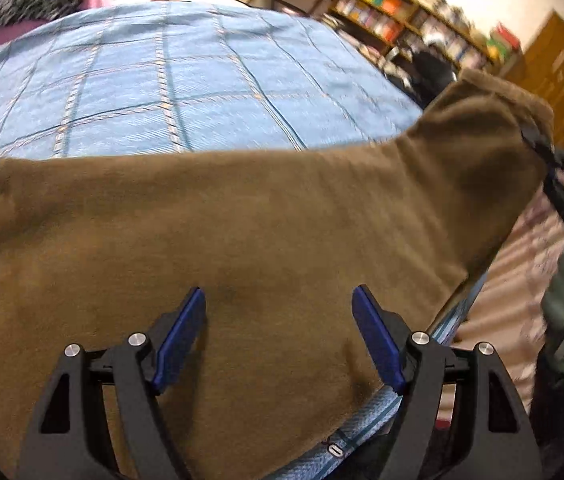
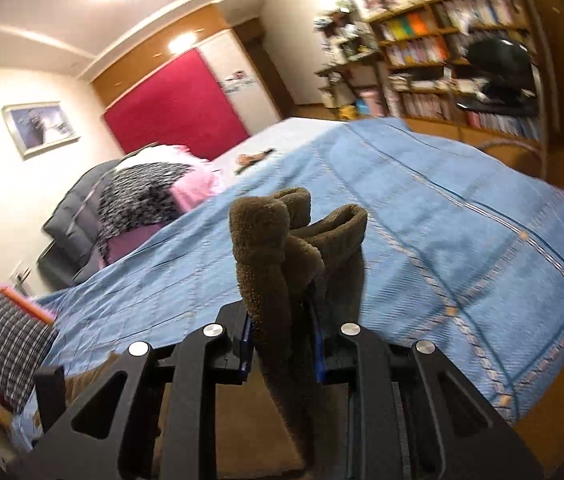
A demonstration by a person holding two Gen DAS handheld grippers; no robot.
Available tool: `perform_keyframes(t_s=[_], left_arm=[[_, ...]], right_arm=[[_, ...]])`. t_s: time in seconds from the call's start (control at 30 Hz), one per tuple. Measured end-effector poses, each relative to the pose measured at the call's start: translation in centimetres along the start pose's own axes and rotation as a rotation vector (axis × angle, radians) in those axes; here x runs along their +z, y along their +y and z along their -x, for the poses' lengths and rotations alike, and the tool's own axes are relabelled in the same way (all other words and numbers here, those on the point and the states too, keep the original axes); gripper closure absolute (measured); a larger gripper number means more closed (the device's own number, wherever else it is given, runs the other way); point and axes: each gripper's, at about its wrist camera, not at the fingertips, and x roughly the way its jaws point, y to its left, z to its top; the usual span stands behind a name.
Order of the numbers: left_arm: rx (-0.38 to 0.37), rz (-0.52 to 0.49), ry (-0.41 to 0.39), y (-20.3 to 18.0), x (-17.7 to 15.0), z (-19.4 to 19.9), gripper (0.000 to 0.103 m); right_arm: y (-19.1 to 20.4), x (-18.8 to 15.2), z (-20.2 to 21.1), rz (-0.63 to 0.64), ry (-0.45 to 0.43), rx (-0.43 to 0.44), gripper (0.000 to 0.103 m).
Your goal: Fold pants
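We note the brown pants (image 1: 242, 232) lying across the near edge of the bed (image 1: 162, 80), one end lifted toward 2 o'clock. Our right gripper (image 2: 282, 340) pinches that bunched end; our left gripper (image 1: 278, 320) hovers spread, empty. Risk: the thick bunch slips out, or pulling drags the pants off the bed.

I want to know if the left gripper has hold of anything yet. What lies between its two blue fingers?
Only the brown fleece pants, lying flat on the blue bedspread beneath the open left gripper; the left wrist view shows nothing pinched.
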Motion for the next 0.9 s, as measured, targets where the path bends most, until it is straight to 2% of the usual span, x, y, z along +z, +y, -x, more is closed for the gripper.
perform_keyframes(t_s=[0.13, 0.27, 0.53, 0.7, 0.9], left_arm=[[-0.003, 0.09, -0.079, 2.6, 0.8, 3.2, 0.027], [0.017, 0.136, -0.147, 4.7, 1.0, 6.0, 0.027], [0.012, 0.249, -0.235, 9.3, 0.5, 10.1, 0.027], [0.022, 0.301, -0.247, 11.6, -0.5, 11.1, 0.027], [0.01, 0.343, -0.223, 13.3, -1.5, 10.6, 0.027]], right_arm=[[4.6, 0.2, -0.8, 0.093, 0.001, 0.071, 0.08], [9.9, -0.9, -1.9, 0.21, 0.005, 0.098, 0.08], [18.5, -6.1, -6.5, 0.383, 0.149, 0.224, 0.08], [22.1, -10.8, -9.6, 0.533, 0.249, 0.227, 0.081], [23.8, -15.2, -11.4, 0.661, 0.339, 0.249, 0.08]])
